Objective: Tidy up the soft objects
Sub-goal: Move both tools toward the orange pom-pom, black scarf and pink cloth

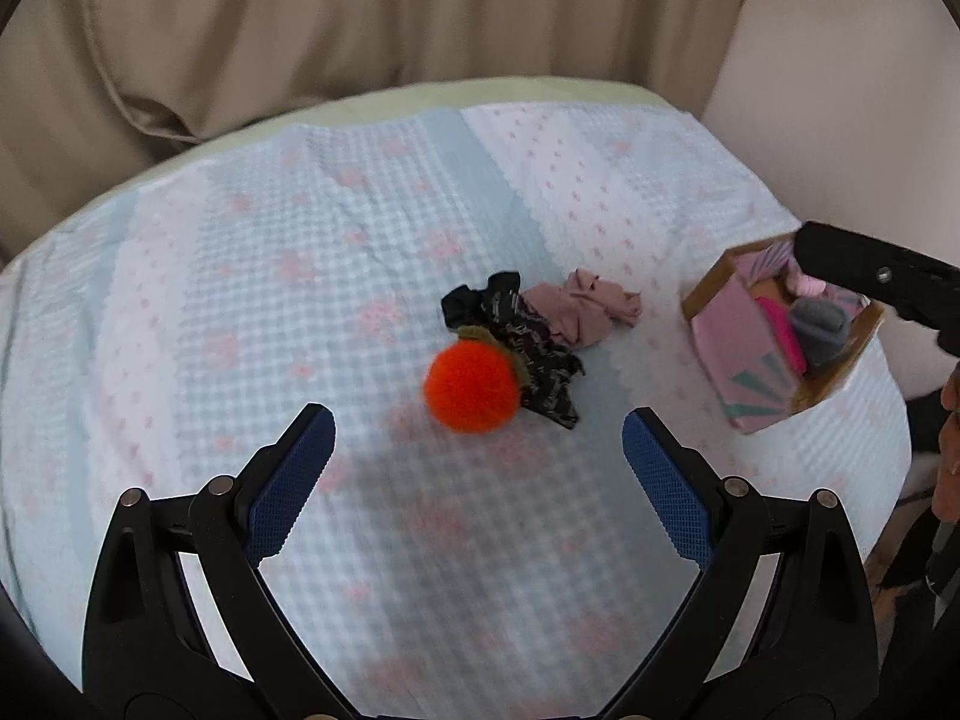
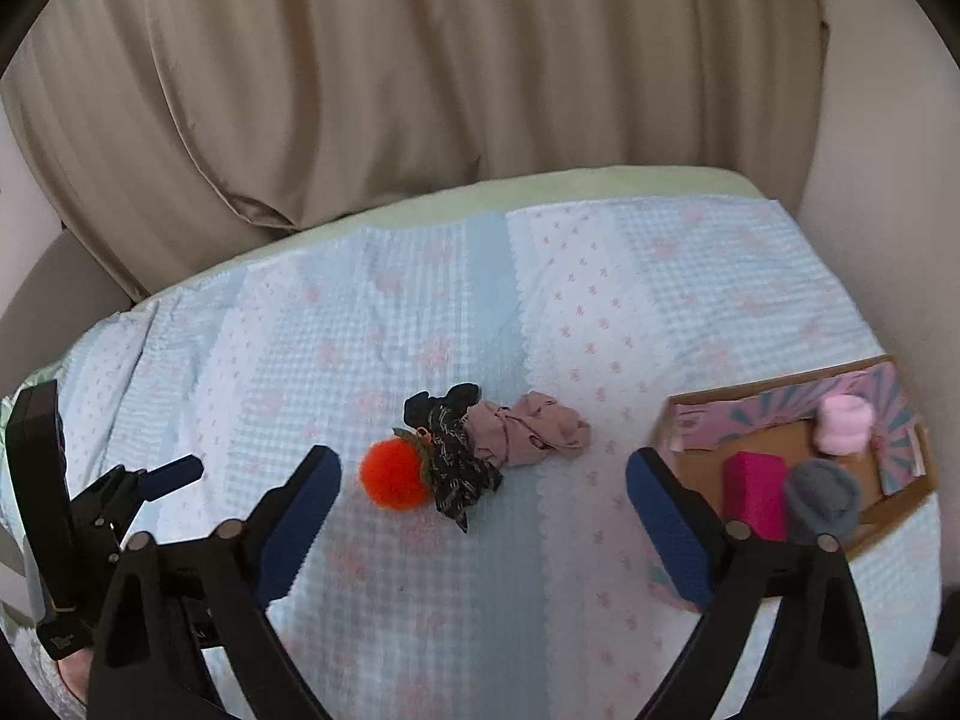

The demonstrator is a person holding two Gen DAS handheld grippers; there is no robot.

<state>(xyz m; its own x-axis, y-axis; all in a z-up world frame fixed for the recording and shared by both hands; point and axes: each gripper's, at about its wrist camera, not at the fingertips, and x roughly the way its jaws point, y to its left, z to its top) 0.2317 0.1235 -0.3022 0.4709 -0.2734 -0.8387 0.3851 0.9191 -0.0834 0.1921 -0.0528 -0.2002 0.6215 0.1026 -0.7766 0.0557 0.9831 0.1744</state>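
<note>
An orange fuzzy ball (image 1: pixel 471 386) (image 2: pixel 394 475) lies mid-bed against a black patterned cloth (image 1: pixel 528 348) (image 2: pixel 459 468) and a crumpled mauve cloth (image 1: pixel 585 309) (image 2: pixel 531 429). A cardboard box (image 1: pixel 768 402) (image 2: pixel 900 498) at the right holds a magenta block (image 2: pixel 755 492), a grey roll (image 2: pixel 822 501) and a pink roll (image 2: pixel 846 423). My left gripper (image 1: pixel 477 438) is open and empty just short of the ball. My right gripper (image 2: pixel 483 480) is open and empty, between the pile and the box.
A light blue and white quilt with pink flowers (image 1: pixel 300 240) (image 2: pixel 630 300) covers the bed. Beige curtains (image 1: pixel 300 30) (image 2: pixel 480 90) hang behind it. The left gripper also shows at the left edge of the right wrist view (image 2: pixel 174 474).
</note>
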